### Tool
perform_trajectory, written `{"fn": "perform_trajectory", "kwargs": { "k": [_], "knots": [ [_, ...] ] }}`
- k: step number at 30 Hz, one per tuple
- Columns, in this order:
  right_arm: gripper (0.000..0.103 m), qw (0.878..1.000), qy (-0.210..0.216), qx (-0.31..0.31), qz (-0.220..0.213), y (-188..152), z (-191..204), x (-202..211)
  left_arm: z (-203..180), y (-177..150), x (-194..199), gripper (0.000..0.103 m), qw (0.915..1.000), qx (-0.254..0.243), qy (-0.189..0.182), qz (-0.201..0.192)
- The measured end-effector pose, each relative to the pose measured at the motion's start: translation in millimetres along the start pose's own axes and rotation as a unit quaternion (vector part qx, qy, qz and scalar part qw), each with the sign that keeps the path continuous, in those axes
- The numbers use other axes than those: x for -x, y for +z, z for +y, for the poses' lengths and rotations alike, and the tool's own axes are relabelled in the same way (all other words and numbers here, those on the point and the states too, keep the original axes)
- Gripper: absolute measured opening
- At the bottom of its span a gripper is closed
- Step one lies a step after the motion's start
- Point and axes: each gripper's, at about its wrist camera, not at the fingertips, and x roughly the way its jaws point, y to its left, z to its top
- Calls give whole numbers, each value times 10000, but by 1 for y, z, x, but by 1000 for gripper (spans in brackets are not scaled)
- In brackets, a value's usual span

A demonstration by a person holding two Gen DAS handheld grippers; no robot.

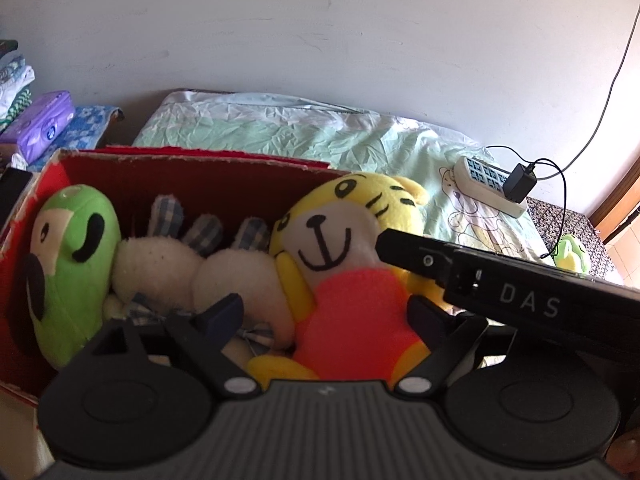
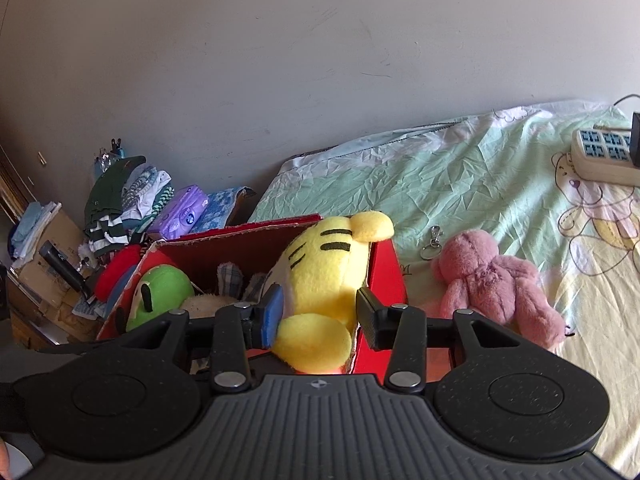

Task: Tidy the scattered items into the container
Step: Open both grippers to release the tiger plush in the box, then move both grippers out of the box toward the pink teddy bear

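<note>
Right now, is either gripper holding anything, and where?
Neither. The left gripper and right gripper stand open around the yellow tiger plush, no firm contact visible.

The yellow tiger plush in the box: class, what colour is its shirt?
Bright orange-red; the tiger plush shows it best in the left wrist view.

The power strip [image 2: 608,158] is cut by the right edge; the yellow tiger [image 2: 320,276] hides the box's interior.

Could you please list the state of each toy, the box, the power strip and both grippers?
Red box: open-topped, holding toys.
Yellow tiger: in the box.
Green plush: in the box.
White plush: in the box.
Pink plush: on the bed, outside the box.
Power strip: adapter plugged in.
Left gripper: open.
Right gripper: open.
</note>
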Motion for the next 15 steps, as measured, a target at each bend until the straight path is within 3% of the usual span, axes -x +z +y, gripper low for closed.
{"fn": "perform_trajectory", "kwargs": {
  "k": [8, 11, 15],
  "knots": [
    [48, 9980, 521, -346, -60, -4, -23, 30, -13, -1, 19, 90, 9993, -121, 304, -159],
    [49, 9971, 557, -496, -122, -6, -39, 41, -19, 0, 30, 90, 9982, -226, 480, -275],
    [50, 9976, 384, -569, -126, -10, -63, 53, -35, 3, 45, 91, 9975, -274, 409, -499]
  ]
}}
